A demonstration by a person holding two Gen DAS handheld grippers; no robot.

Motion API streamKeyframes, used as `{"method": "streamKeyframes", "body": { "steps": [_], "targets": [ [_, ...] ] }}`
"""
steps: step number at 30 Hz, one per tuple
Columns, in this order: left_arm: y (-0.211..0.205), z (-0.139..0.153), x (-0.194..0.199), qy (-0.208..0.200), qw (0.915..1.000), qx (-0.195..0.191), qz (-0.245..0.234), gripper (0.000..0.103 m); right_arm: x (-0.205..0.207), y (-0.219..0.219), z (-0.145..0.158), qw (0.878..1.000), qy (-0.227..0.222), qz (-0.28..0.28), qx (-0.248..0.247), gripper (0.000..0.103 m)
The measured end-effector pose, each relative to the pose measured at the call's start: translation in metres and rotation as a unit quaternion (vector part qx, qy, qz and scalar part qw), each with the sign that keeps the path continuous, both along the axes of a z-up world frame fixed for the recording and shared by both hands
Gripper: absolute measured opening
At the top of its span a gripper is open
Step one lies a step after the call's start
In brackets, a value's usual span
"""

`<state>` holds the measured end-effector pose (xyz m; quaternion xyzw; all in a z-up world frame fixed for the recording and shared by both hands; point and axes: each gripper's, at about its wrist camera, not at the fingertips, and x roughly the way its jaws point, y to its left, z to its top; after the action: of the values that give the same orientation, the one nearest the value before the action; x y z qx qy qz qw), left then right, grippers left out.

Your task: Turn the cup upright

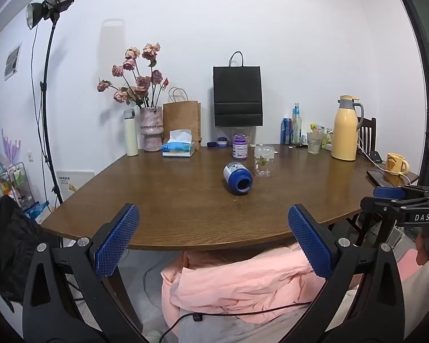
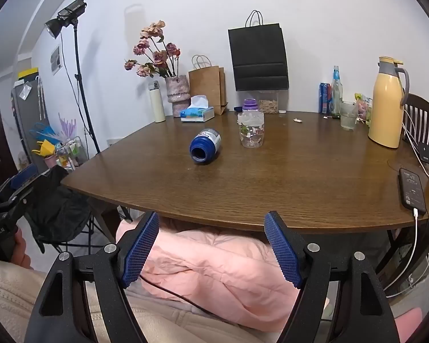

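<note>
A blue cup [image 1: 238, 177] lies on its side near the middle of the brown wooden table [image 1: 171, 200], its open mouth turned toward me. It also shows in the right wrist view [image 2: 204, 146]. My left gripper [image 1: 213, 223] is open and empty, held off the table's near edge, well short of the cup. My right gripper [image 2: 211, 228] is open and empty too, also back at the near edge. In the left wrist view the right gripper [image 1: 397, 200] shows at the far right.
A clear jar [image 1: 263, 161] stands just right of the cup, a purple-lidded jar [image 1: 240, 146] behind it. Vase, tissue box [image 1: 178, 147], paper bags, bottles, a glass and a yellow jug [image 1: 345, 128] line the back. A phone [image 2: 411, 190] and yellow mug [image 1: 396, 163] lie at right.
</note>
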<state>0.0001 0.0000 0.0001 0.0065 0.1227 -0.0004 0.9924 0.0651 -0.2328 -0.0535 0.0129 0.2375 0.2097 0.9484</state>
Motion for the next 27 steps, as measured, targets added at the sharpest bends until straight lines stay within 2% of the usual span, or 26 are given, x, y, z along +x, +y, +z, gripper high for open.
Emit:
{"method": "streamKeyframes", "body": {
  "steps": [27],
  "targets": [
    [0.0006,0.0004,0.0001,-0.003,1.0,0.0,0.002,0.103,-0.0027,-0.0002,0.0031,1.0,-0.008,-0.002,-0.005,0.081]
  ]
}}
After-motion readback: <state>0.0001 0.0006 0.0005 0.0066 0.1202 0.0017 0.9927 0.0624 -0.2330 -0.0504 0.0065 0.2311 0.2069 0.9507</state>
